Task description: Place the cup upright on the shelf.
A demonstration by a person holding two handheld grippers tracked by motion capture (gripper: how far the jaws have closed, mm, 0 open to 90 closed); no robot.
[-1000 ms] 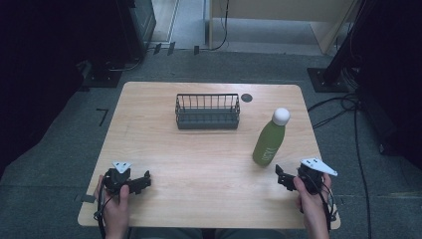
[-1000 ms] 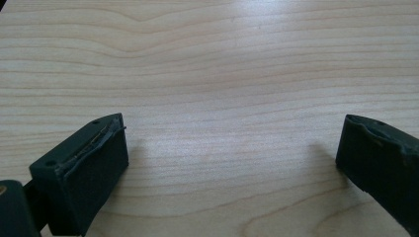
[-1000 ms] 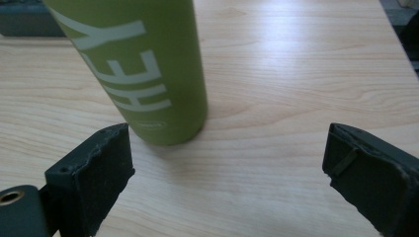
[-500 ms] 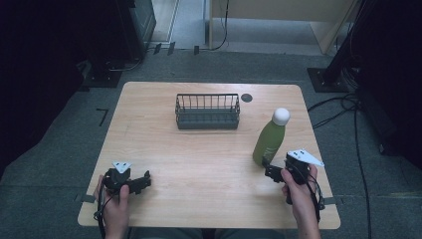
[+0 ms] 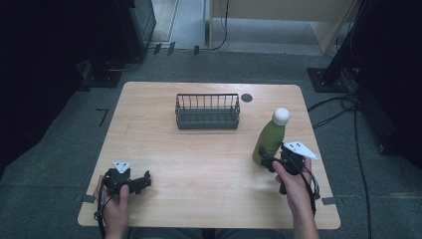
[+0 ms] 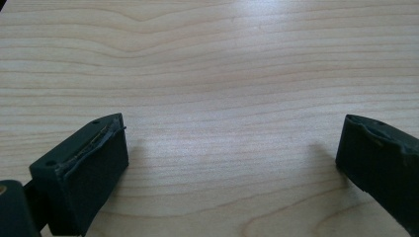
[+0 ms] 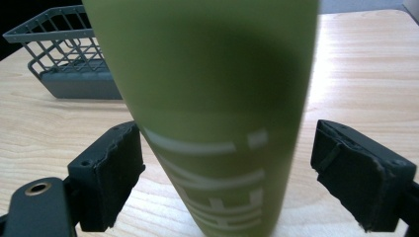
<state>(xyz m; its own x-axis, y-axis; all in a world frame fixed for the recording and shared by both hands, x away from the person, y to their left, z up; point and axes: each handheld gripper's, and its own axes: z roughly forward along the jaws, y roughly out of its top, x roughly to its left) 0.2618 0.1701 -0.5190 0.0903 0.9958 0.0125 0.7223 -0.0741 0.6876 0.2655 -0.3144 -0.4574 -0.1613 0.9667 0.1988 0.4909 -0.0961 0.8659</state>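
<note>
Two black jaws of the right gripper (image 7: pixel 225 190) have just been closing around the upright green bottle with white cap (image 5: pixel 269 137) — pads not yet touching. Left gripper (image 5: pixel 133 181) rests released on the wooden counter (image 5: pixel 209 159), well apart.

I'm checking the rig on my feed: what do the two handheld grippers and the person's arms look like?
Both grippers are black, each with two blocky jaws and worn dark pads. The left gripper and right gripper each carry a pale grey three-cornered plate on top, and a black cable trails back along each wrist. The forearms are bare, with no sleeves or gloves showing.

Matt green bottle (image 7: pixel 207 113), wood-grain table (image 5: pixel 209 164)
</note>
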